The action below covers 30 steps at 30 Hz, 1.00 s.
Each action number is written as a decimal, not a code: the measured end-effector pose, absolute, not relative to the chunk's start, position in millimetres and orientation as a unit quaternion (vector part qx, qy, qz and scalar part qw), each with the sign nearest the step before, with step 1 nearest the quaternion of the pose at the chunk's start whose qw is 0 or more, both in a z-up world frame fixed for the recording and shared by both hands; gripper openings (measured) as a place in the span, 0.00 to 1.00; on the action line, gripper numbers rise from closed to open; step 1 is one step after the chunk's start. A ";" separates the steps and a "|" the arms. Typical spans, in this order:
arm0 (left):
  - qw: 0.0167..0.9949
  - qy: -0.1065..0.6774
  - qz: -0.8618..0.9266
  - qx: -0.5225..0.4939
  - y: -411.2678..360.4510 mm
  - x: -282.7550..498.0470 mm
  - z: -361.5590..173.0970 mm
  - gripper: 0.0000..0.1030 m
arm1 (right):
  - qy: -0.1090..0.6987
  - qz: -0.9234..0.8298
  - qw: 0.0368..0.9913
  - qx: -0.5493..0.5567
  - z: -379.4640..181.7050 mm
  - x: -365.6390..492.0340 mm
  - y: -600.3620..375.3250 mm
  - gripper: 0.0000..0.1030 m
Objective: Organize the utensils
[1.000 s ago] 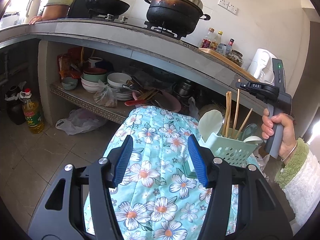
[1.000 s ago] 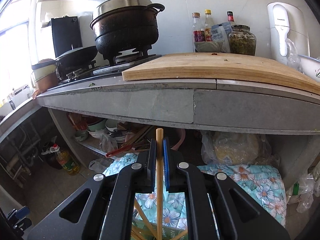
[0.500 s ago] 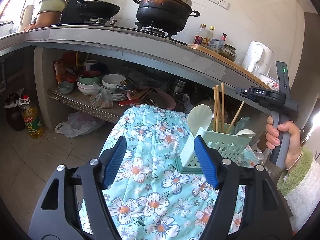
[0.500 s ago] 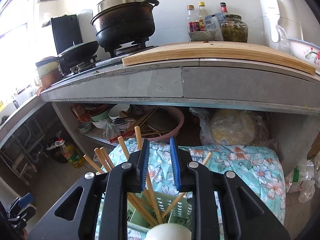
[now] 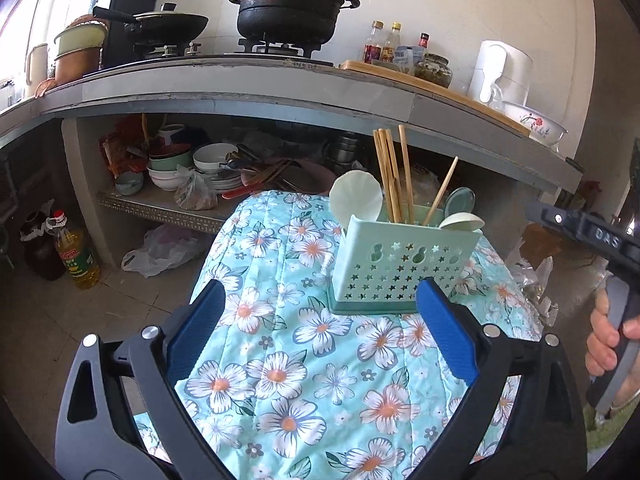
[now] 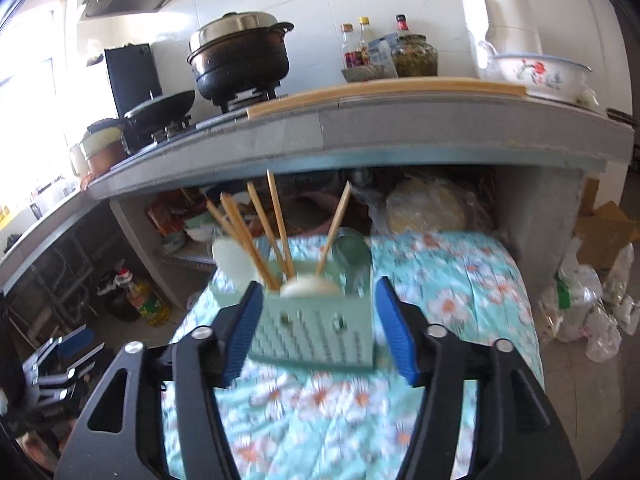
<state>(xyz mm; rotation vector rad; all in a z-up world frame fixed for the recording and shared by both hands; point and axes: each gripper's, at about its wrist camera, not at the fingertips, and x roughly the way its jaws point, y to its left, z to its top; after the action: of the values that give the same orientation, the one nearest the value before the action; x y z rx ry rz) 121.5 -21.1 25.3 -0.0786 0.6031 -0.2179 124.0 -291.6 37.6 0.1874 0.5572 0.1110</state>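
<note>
A mint-green perforated utensil caddy (image 5: 400, 264) stands upright on a table draped in a floral cloth (image 5: 304, 360). Five wooden chopsticks (image 5: 394, 176) rise from it: four bunched toward its left side, one leaning alone to the right. Three spoons stand with them, a large pale one (image 5: 356, 198) at the left, a small pale one (image 5: 462, 221) at the right rim and a grey-green one (image 5: 460, 200) behind it.

The left gripper (image 5: 320, 324) hovers over the cloth just short of the caddy, jaws spread wide and holding nothing. The right gripper (image 6: 320, 328) has its jaws spread wider than the caddy and grips nothing; the caddy shows between its blue pads (image 6: 394, 332), though contact cannot be judged through the blur. In the left wrist view its body reads "DAS" (image 5: 608, 236).

On the counter sit one lidded black pot (image 5: 290, 4), one wok (image 5: 160, 26), three sauce bottles (image 5: 394, 42) with labels too small to read, one jar (image 5: 433, 70) and one white kettle (image 5: 500, 70).
</note>
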 end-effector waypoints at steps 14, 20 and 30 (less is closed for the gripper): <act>0.946 0.316 -0.050 0.042 -69.3 83.2 21.5 0.92 | 0.317 -0.036 0.945 0.075 -14.4 27.1 -294.7 0.93; 0.946 0.310 -0.041 0.081 -83.9 71.2 30.7 0.92 | 0.305 -0.065 0.948 0.060 -8.7 8.1 -288.8 0.94; 0.960 0.270 -0.047 0.056 -89.6 58.5 47.5 0.92 | 0.290 -0.083 0.952 0.054 4.1 -6.2 -288.7 0.94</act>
<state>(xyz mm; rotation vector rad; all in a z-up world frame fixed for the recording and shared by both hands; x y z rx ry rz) 58.5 -89.6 47.5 0.1136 0.5479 -0.0946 -6.2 -288.7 4.1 0.1107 0.5890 -0.1677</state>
